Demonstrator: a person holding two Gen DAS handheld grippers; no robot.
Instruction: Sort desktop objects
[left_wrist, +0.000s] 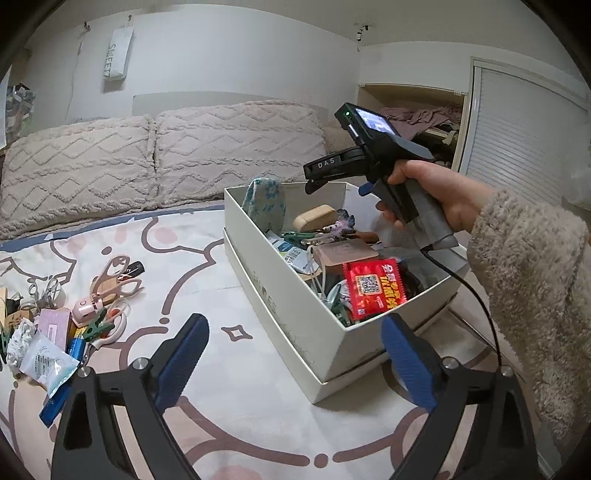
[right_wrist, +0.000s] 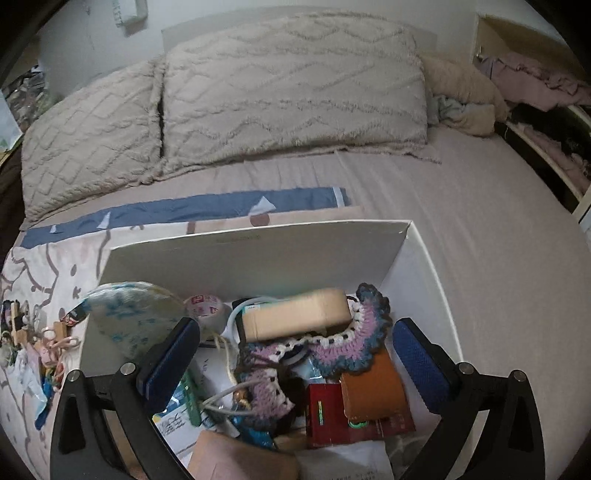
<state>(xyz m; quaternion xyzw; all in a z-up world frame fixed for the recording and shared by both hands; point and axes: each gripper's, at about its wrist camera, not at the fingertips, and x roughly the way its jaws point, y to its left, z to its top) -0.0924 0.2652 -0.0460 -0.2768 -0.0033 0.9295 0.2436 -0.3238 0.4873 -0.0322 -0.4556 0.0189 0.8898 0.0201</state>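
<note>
Patterned bedspread (left_wrist: 236, 369) – white box (left_wrist: 295, 321) on it, pillows (left_wrist: 236, 147) behind; both grippers spread, empty.

Two tufted beige pillows (left_wrist: 162, 155) lean against the white wall (left_wrist: 229, 55); rumpled clothes (right_wrist: 532, 77) fill an open closet.
</note>
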